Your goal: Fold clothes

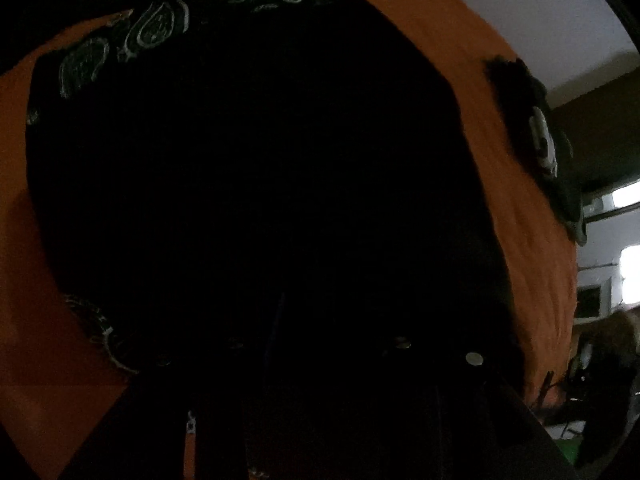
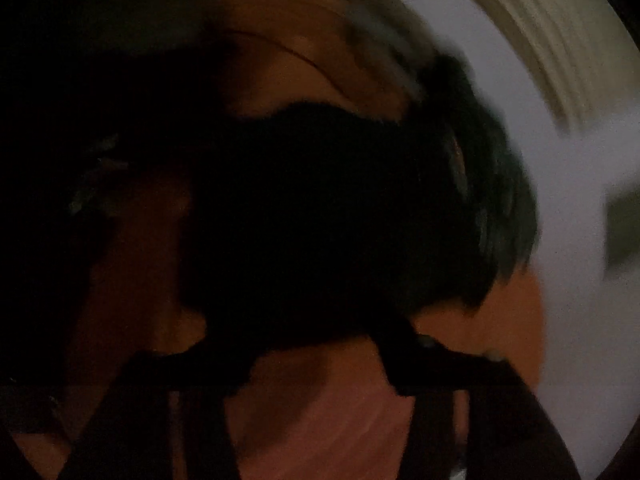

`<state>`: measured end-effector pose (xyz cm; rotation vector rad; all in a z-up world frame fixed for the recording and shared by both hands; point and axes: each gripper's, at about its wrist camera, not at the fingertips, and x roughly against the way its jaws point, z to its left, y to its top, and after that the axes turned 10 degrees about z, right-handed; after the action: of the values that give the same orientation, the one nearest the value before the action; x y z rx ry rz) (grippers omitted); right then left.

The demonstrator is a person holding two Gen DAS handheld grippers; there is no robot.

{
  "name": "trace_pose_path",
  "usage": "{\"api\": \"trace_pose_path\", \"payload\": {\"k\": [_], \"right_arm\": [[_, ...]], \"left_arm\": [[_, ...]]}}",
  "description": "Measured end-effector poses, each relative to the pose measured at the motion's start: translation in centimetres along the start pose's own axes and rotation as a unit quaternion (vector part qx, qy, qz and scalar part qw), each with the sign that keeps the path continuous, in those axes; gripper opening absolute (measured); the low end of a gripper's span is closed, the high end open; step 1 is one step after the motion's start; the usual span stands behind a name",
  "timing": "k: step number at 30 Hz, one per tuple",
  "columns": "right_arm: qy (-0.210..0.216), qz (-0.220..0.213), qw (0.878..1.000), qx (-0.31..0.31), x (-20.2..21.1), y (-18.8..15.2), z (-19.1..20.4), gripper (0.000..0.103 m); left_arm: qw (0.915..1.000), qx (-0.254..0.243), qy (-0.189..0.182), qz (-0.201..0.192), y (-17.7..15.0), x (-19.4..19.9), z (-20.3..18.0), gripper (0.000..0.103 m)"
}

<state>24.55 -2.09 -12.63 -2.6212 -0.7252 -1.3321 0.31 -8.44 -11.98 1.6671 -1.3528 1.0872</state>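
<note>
- Black garment [image 1: 248, 184] w/ pale paisley trim was spread on orange sheet [image 1: 532, 248], filling most of left view.
- Second dark item [image 1: 536, 140] lay near sheet's edge, apart.
- Left hand-held gripper: too dark, state couldn't be told.
- Right hand-held gripper [image 2: 316, 376]: jaws seen apart, nothing between; blurred black cloth [image 2: 320, 216] ahead.

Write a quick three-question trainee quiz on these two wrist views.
1. True or false: the dark garment lies on an orange sheet.
2. The stitched pattern along the garment's edge is: A white swirls, B red stripes, C yellow dots.
3. Fill in: in the right wrist view, the right gripper has its jaws standing ____, with the sheet showing between them.

Key: 1 true; 2 A; 3 open.
</note>
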Motion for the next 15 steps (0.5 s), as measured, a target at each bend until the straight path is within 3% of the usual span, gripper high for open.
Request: {"api": "trace_pose_path", "payload": {"k": [5, 9, 15], "right_arm": [[-0.052, 0.009, 0.993, 0.104, -2.5, 1.3, 5.1, 0.053], [-0.067, 0.015, 0.993, 0.095, -3.4, 1.3, 5.9, 0.053], [-0.065, 0.029, 0.995, 0.074, -3.5, 0.5, 6.1, 0.055]], "left_arm": [[0.9979, -0.044, -0.001, -0.048, -0.6, 4.5, -0.6, 0.035], [0.9978, -0.04, -0.02, -0.048, -1.9, 5.7, 0.2, 0.035], [0.9985, -0.052, -0.002, -0.019, -2.6, 2.3, -0.7, 0.035]]}}
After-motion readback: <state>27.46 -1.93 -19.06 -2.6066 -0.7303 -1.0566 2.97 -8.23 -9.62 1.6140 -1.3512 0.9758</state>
